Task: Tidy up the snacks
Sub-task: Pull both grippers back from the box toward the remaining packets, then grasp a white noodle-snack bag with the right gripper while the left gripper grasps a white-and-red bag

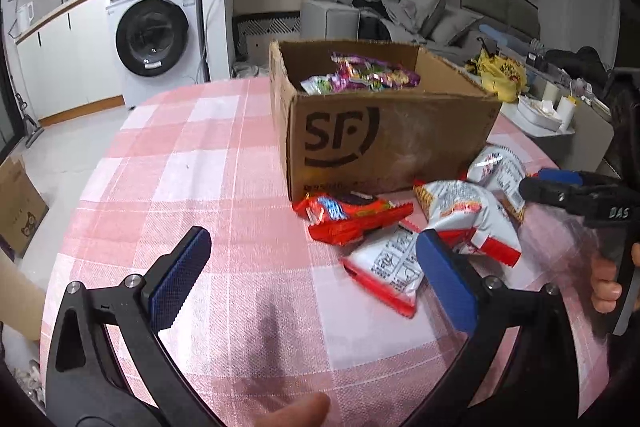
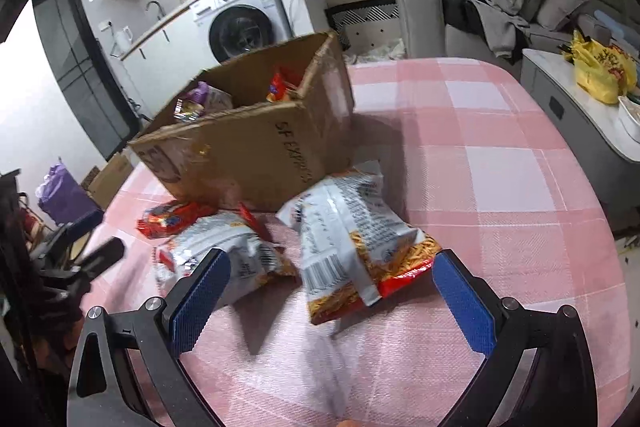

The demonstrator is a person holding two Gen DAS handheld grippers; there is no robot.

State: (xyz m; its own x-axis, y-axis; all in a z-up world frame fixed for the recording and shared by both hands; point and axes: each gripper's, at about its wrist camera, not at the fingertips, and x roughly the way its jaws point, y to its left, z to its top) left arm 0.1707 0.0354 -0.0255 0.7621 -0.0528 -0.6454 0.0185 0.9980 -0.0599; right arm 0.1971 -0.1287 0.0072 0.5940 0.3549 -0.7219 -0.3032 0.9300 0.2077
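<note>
An open cardboard box (image 1: 384, 143) stands on the pink checked table (image 1: 200, 155) and holds several purple and red snack packs (image 1: 360, 75). It also shows in the right wrist view (image 2: 256, 143). In front of it lie a red snack bag (image 1: 348, 217) and three white-and-red bags (image 1: 468, 219). My left gripper (image 1: 312, 271) is open and empty, low over the table short of the bags. My right gripper (image 2: 332, 291) is open and empty, its jaws either side of a white snack bag (image 2: 352, 235). It shows in the left wrist view (image 1: 552, 183) at the right.
A side table (image 2: 580, 115) with a yellow bag (image 2: 600, 67) stands right of the table. A grey sofa (image 2: 480, 11) and a washing machine (image 1: 156, 31) are behind. A cardboard box (image 1: 16, 203) sits on the floor at left.
</note>
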